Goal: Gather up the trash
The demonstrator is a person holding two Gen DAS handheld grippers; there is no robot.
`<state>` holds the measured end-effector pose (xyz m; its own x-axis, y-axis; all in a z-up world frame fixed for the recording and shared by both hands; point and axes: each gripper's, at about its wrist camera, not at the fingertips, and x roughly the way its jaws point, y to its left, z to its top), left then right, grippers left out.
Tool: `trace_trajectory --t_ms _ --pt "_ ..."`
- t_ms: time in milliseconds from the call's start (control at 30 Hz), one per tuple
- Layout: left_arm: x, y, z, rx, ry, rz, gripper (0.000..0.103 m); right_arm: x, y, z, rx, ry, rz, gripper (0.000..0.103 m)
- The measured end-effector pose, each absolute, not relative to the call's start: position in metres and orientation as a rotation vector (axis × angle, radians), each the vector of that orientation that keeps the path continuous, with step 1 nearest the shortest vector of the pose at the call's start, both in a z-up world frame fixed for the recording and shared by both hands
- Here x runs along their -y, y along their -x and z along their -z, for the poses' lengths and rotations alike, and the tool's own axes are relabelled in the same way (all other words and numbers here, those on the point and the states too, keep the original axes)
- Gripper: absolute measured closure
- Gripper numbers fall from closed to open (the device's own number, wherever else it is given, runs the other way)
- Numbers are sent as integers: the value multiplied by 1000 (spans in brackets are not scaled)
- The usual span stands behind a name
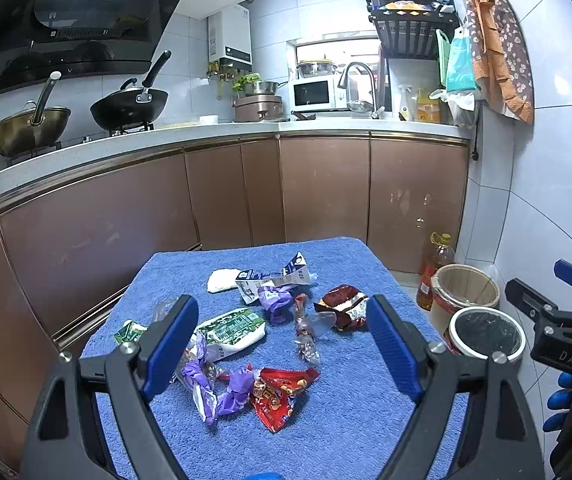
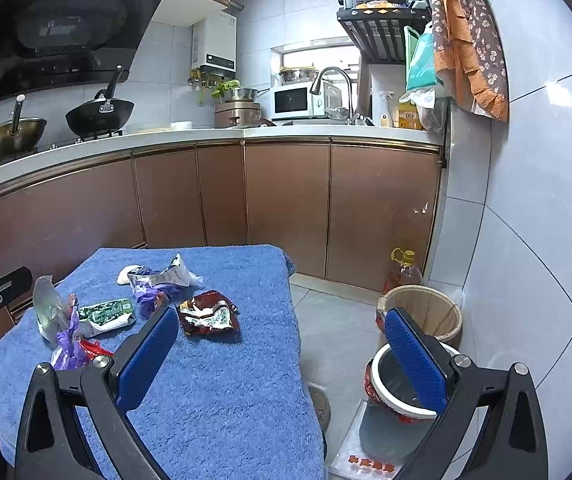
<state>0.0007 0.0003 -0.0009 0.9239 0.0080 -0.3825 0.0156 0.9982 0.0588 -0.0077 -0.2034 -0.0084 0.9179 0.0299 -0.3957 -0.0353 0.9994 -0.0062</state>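
We see a blue terry towel (image 1: 338, 432) over the desk, rough and matt. Wrappers look like glossy plastic film: red snack wrapper (image 1: 281, 396), dark red foil-like wrapper (image 1: 344, 306), crinkled purple wrapper (image 1: 273, 298), green-white packet (image 1: 233, 330). The milk carton (image 1: 277, 278) reads as coated paper, crumpled. Left gripper (image 1: 283, 348) and right gripper (image 2: 281, 354) have matt black plastic frames, ribbed blue pads (image 1: 392, 350), shiny metal bolts. Wooden bucket (image 1: 466, 286) is matt; bin (image 1: 486, 334) has a smooth white plastic rim. Cabinet doors (image 1: 326, 188) are satin brown, wall tiles (image 2: 534, 208) glossy.
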Motion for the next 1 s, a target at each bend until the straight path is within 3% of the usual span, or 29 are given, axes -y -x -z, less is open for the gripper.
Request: trace_trajectory --t_ms 1000 --pt "-8 -15 5 -402 -48 5 18 200 -12 6 -437 21 -34 0"
